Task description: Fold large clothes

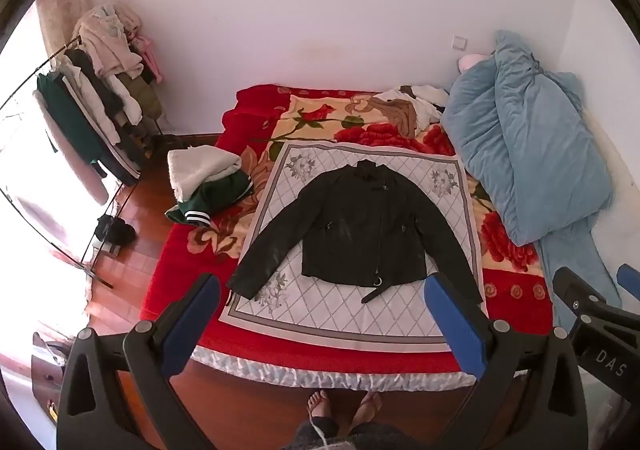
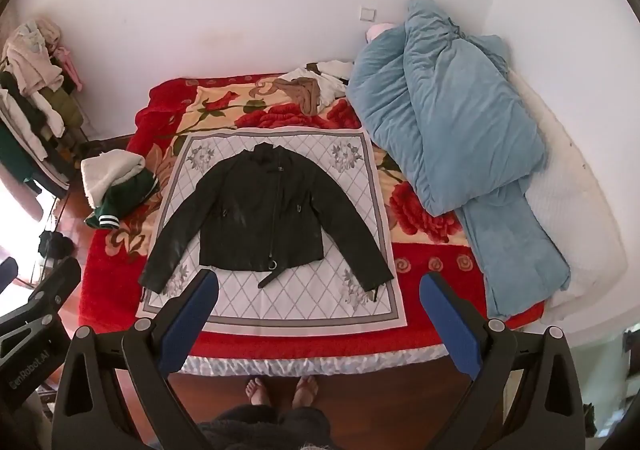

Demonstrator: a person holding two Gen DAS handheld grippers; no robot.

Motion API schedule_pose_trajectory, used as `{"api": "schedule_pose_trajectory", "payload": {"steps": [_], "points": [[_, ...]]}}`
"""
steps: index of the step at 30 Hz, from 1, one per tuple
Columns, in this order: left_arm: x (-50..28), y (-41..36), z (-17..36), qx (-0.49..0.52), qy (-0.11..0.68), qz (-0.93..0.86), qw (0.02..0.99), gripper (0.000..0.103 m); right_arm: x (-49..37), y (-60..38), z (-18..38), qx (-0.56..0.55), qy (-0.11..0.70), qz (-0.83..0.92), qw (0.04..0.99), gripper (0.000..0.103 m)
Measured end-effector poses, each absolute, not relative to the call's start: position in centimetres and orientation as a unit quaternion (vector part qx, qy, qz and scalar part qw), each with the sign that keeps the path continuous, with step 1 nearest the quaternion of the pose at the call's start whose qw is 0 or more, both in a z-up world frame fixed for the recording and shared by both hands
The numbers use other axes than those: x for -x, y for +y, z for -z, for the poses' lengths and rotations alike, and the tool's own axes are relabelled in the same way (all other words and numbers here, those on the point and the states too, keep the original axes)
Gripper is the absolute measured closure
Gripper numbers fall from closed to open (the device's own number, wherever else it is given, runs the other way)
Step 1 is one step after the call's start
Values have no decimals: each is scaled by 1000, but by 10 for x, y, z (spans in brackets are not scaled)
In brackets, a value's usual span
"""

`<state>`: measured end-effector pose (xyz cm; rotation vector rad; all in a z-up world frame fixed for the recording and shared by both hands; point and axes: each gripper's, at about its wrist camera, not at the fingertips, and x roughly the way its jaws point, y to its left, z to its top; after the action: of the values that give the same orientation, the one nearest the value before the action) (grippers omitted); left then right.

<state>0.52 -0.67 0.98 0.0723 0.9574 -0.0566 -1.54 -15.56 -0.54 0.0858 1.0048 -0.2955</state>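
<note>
Hovering well above the bed (image 1: 168,274) with fingers apart and empty, the left gripper (image 1: 322,324) and right gripper (image 2: 318,320) have not yet begun folding; the black jacket (image 1: 360,234) lies flat, sleeves spread, on the white cloth (image 1: 320,314), so the next move likely calls for descending to a sleeve.

Black leather jackets (image 1: 360,226): one
Quilted white mats (image 1: 352,310): one
Red floral blankets (image 1: 508,246): one
Light blue duvets (image 1: 532,154): one
Folded garments stacked at the bed's left edge (image 1: 208,182): two, cream over green
Clothes racks (image 1: 92,106): one
Grippers: two, left (image 1: 320,326) and right (image 2: 318,324)
Bare feet (image 2: 280,390): two
</note>
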Motion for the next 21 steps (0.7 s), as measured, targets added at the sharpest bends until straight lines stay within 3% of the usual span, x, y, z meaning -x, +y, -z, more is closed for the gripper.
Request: {"api": "schedule_pose_trajectory", "payload": {"steps": [21], "points": [[-8, -7, -16, -30, 456, 33, 889, 0, 13, -151, -14, -34, 470, 139, 871, 1]]}}
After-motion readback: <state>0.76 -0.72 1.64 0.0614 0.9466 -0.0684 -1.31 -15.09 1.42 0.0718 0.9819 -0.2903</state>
